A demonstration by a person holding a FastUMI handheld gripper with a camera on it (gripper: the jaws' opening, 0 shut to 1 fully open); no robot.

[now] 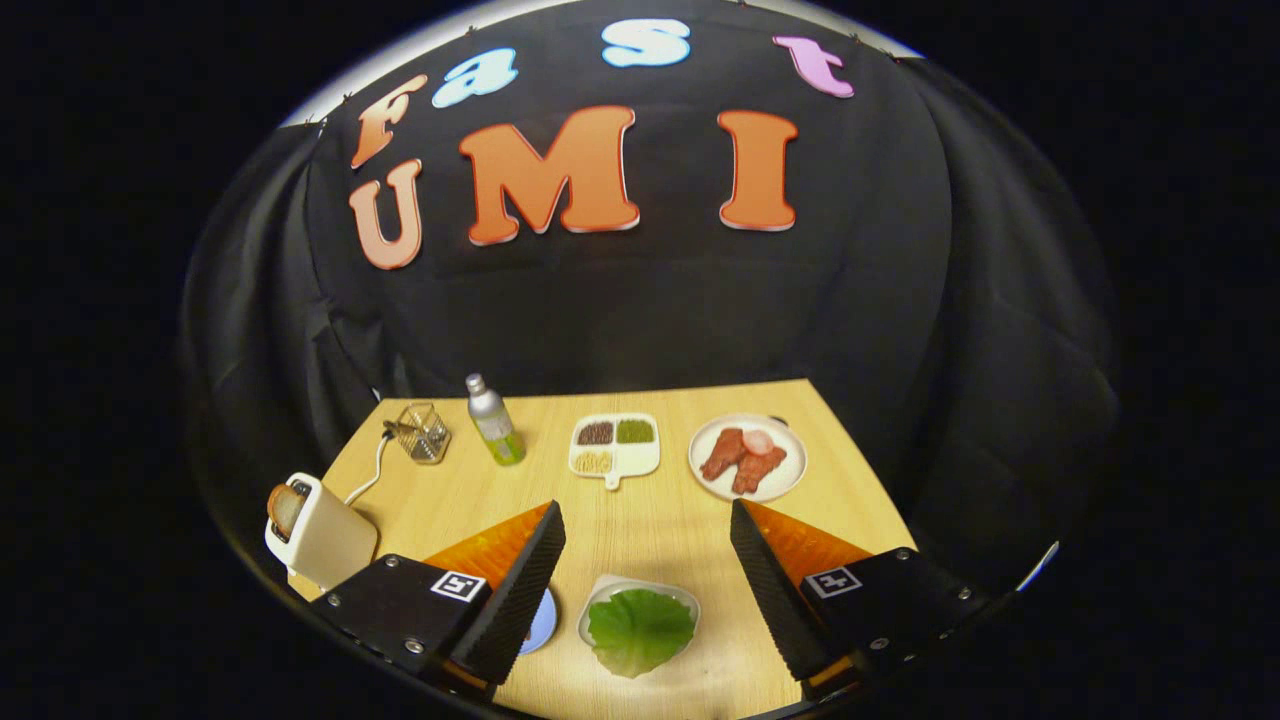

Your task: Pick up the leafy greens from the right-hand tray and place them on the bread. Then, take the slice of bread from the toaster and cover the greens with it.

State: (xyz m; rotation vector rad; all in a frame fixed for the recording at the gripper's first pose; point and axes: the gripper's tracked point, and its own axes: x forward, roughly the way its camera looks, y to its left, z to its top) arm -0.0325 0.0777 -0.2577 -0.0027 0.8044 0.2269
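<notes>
The tool (648,560) hangs spread wide above the table (650,520). Between its fingers lie the leafy greens (640,630) in a small tray (598,603). A bread slice (285,507) stands in the toaster (325,540).

Your gripper (648,565), its fingers spread wide apart, shows ribbed, matt inner pads (530,590). Under it, the counter (640,520) looks like pale wood with fine straight grain and a soft sheen. The leafy greens (640,630) look smooth and slightly waxy in a glossy white tray (688,603). The toaster (320,540) has a smooth cream plastic-looking shell. The bottle (493,420) has a brushed-metal look. The wall behind you is matt black cloth (650,310), hanging in folds.
</notes>
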